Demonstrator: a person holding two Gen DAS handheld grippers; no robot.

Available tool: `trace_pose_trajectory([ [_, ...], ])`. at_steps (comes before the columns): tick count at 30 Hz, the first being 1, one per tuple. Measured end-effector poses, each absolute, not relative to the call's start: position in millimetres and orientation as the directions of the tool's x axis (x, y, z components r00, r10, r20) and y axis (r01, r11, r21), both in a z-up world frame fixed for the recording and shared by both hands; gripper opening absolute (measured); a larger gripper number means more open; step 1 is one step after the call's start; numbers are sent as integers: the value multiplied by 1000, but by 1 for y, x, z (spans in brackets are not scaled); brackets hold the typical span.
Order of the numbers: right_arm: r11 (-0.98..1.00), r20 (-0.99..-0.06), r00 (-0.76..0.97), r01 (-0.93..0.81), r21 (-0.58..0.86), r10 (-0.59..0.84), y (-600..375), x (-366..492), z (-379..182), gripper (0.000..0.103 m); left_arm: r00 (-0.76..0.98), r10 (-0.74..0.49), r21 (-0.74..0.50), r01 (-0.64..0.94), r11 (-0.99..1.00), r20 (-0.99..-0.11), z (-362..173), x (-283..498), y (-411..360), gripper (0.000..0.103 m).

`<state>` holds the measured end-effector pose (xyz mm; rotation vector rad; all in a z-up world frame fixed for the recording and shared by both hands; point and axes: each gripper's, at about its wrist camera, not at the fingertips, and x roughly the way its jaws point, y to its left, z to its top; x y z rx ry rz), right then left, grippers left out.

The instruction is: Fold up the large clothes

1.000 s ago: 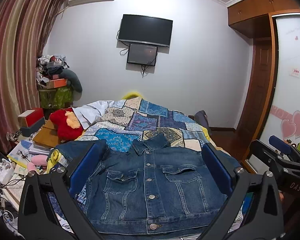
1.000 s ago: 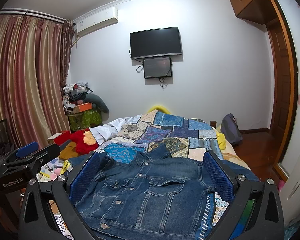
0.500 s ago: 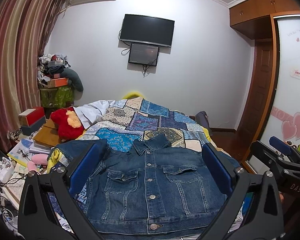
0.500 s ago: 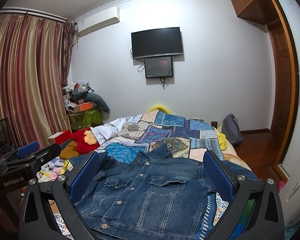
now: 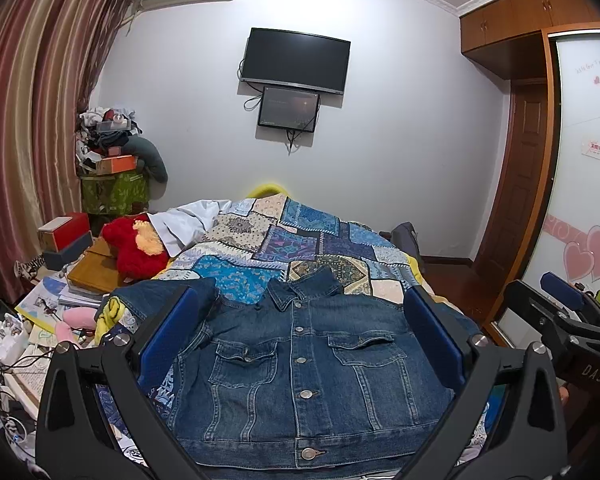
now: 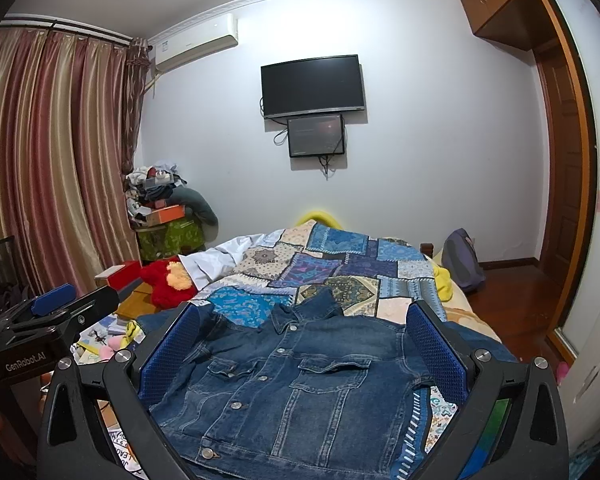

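A dark blue denim jacket [image 5: 308, 364] lies front up and buttoned on the near end of the bed, collar pointing away, sleeves spread to both sides. The right wrist view shows the same jacket [image 6: 300, 376]. My left gripper [image 5: 300, 320] hovers above the jacket's chest, open, nothing between its blue pads. My right gripper [image 6: 300, 332] hangs open over the jacket too, empty. In the left wrist view the right gripper [image 5: 560, 316] shows at the right edge. The left gripper [image 6: 56, 312] appears at the left edge of the right wrist view.
A patchwork quilt [image 5: 300, 240] covers the bed beyond the jacket. A red plush toy [image 5: 134, 248], boxes and books crowd the left side. A wardrobe door [image 5: 580, 200] stands at the right. A grey bag [image 6: 462, 260] sits on the floor right of the bed.
Both views have shifted only slightly; the jacket lies as before and both grippers stay open.
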<state>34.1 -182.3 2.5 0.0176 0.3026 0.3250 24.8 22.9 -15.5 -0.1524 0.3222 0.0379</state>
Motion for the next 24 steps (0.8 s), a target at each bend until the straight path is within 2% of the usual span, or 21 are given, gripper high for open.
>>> trace_pose_trajectory([
  [7,950,-313,897,-307,65,311,-178,48,0,103,941,29,-145,-83,986,-336,-23,34,31,103],
  [18,933,-398,854,-360,15,336,-140,121,-16,103,911,144,-159,-220,963,-386,-45,90,88,103],
  [24,907,-470,807,-420,-30,358,-94,192,-43,103,852,193,-192,-320,928,-487,-82,139,147,103],
])
